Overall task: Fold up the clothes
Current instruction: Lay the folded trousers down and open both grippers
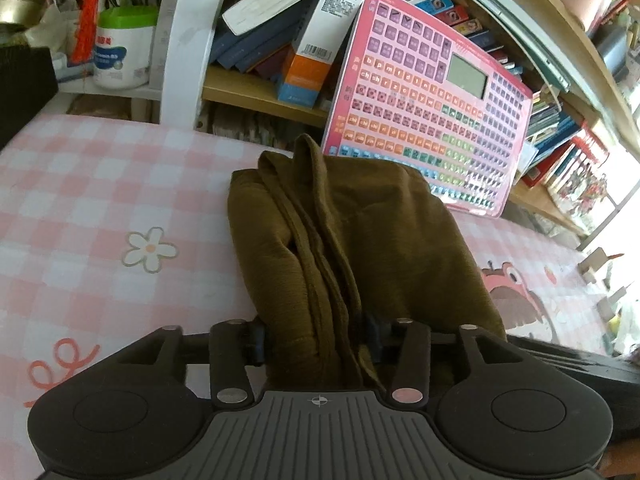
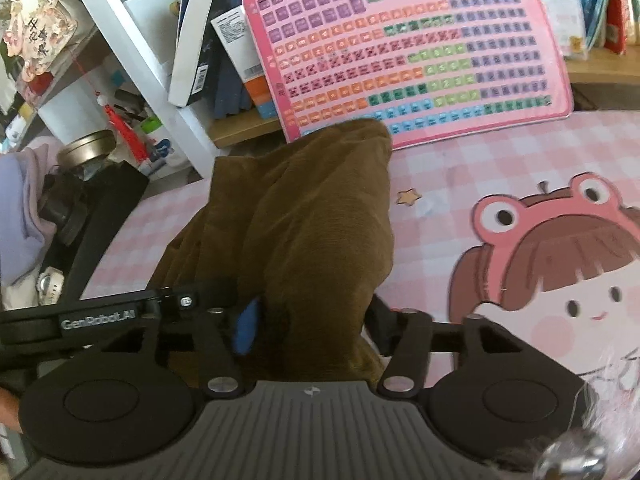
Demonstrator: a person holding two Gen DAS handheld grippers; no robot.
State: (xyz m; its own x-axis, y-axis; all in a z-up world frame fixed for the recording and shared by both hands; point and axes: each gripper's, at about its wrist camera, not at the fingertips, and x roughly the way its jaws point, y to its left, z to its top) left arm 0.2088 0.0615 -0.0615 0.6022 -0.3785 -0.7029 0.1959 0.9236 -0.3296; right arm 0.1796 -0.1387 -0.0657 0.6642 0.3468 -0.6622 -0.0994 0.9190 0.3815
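Note:
An olive-brown garment (image 1: 340, 240) lies bunched in thick folds on the pink checked mat (image 1: 100, 208). My left gripper (image 1: 316, 336) is shut on its near edge, and the cloth fills the gap between the fingers and hides the tips. In the right wrist view the same garment (image 2: 312, 216) stretches away from my right gripper (image 2: 312, 320), which is shut on another part of its near end. A blue finger pad (image 2: 246, 326) shows at the cloth's left side. The left gripper's black body (image 2: 100, 320) is close beside it on the left.
A pink keyboard-chart board (image 1: 432, 120) leans against the bookshelf right behind the garment, also in the right wrist view (image 2: 408, 44). A white shelf post (image 1: 188, 44), books (image 1: 280, 12) and a white jar (image 1: 124, 48) stand behind. A cartoon girl print (image 2: 552, 272) covers the mat on the right.

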